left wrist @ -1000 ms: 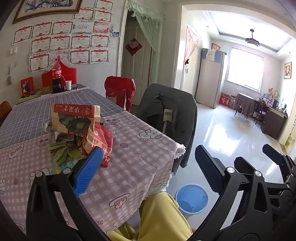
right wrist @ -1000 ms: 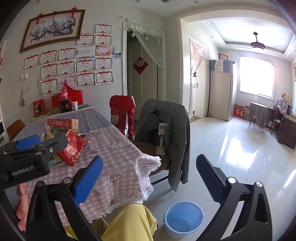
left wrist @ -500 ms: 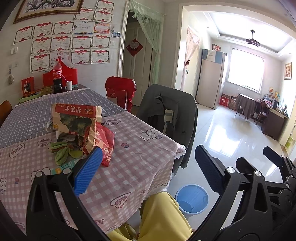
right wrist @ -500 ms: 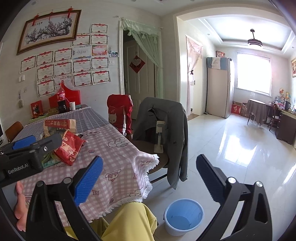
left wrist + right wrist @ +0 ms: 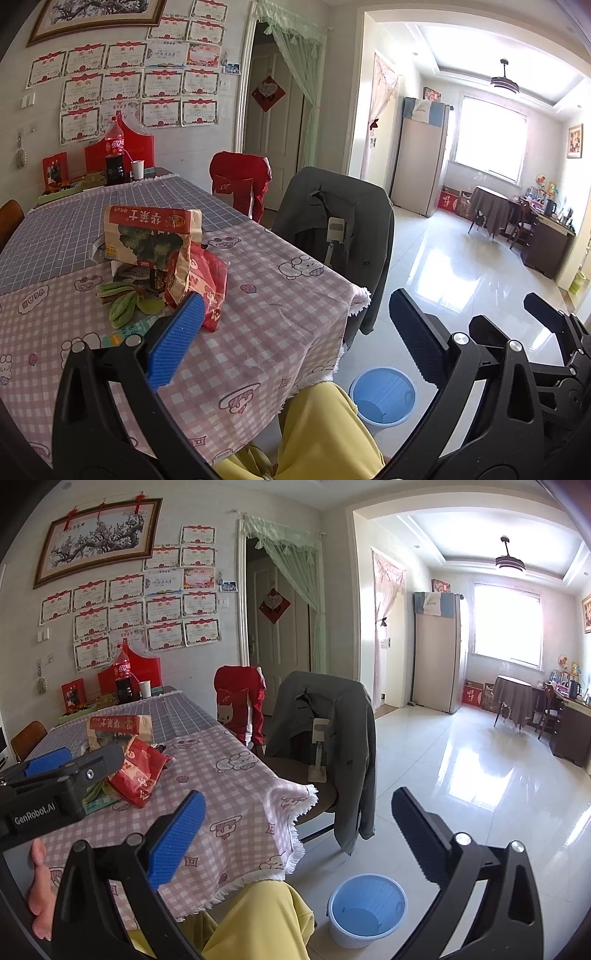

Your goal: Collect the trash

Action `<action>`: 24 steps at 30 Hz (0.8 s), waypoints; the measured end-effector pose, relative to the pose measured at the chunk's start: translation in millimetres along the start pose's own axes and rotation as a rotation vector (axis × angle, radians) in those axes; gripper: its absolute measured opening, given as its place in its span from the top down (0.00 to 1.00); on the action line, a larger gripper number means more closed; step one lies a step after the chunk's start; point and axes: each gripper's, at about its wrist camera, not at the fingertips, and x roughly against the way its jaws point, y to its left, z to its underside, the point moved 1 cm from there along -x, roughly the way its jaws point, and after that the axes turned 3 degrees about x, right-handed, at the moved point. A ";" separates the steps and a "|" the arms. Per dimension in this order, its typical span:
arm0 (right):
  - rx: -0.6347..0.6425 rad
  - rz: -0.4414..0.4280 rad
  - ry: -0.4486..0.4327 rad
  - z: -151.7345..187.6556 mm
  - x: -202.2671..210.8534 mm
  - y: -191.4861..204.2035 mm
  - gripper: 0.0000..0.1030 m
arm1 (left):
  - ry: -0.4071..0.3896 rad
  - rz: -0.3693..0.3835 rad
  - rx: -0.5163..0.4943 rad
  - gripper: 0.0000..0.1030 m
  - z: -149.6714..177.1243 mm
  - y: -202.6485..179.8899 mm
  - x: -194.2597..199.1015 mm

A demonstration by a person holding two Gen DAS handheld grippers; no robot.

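Trash lies on the checked tablecloth (image 5: 266, 325): a tan and red paper bag (image 5: 147, 236), a red snack wrapper (image 5: 207, 277) and green peels (image 5: 125, 302). The wrapper (image 5: 138, 771) and paper bag (image 5: 118, 727) also show in the right wrist view. A blue bin (image 5: 382, 395) stands on the floor by the table corner, seen too in the right wrist view (image 5: 367, 908). My left gripper (image 5: 295, 339) is open and empty, just short of the wrapper. My right gripper (image 5: 295, 838) is open and empty over the table corner.
A chair with a grey jacket (image 5: 336, 229) and a red-covered chair (image 5: 240, 184) stand along the table's right side. A cola bottle (image 5: 114, 151) and cup stand at the far end. My yellow-clad knee (image 5: 258, 919) is under the table edge.
Both views have shifted slightly; the right gripper has risen a little. The trash has not moved and both grippers stay open.
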 end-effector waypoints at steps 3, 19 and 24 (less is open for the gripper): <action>0.000 0.001 0.001 -0.1 -0.2 -0.1 0.04 | 0.000 0.001 0.003 0.05 -1.2 1.1 1.0; 0.001 0.010 0.010 -0.9 -3.6 -0.8 0.04 | 0.006 0.004 0.001 0.05 0.1 -1.4 -2.9; 0.000 0.011 0.013 -0.9 -5.1 -0.7 0.04 | 0.011 0.004 0.002 0.05 0.5 -0.9 -4.6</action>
